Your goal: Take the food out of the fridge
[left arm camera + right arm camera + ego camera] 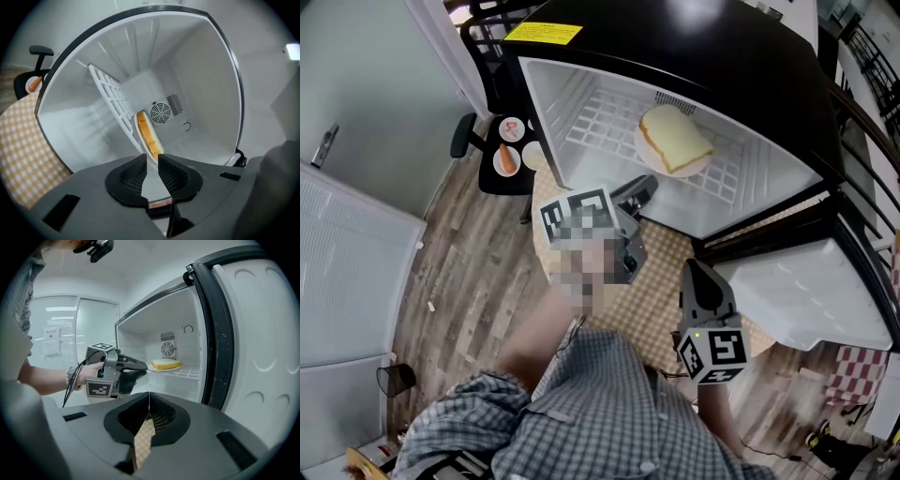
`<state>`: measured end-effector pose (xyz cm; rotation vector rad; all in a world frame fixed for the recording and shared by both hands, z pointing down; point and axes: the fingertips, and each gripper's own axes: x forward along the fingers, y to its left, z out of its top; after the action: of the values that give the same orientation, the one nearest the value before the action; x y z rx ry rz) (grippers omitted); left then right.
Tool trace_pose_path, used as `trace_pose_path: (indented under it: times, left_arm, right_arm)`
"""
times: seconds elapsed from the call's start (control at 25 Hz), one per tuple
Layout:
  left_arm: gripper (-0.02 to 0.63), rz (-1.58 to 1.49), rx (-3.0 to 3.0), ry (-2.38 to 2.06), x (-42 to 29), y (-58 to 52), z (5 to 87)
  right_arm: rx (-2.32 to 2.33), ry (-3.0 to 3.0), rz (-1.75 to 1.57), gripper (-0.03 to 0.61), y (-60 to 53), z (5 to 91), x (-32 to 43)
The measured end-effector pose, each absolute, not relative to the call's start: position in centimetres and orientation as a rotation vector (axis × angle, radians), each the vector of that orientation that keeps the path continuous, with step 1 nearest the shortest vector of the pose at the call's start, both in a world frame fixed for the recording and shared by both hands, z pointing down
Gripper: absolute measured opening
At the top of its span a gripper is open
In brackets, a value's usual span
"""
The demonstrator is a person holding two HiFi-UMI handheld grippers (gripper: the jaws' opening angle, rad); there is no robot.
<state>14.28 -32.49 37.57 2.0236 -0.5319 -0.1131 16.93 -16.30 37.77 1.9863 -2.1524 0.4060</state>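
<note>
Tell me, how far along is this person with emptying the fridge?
Done: the fridge door stands open. In hand: the left gripper is at the opening, jaws apart, holding nothing. Left: the bread on its plate sits on the wire shelf inside, untouched; the right gripper waits outside, shut and empty.

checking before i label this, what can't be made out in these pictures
- Food on the small plates on the chair: head view, too small to name.
- Dish under the bread: left gripper view, edge-on, lower end behind the left gripper.
- Fridge door: right gripper view, cut off at the right edge.
</note>
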Motion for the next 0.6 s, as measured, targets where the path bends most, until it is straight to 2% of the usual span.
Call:
trace_pose_path:
  times: [0.6]
  left_arm:
    - [0.084, -0.267, 1.735, -0.515, 15.8, -34.8, 39.1]
  right_arm:
    - [2.013, -2.126, 0.453, 0.011, -16.1, 38.6, 18.4]
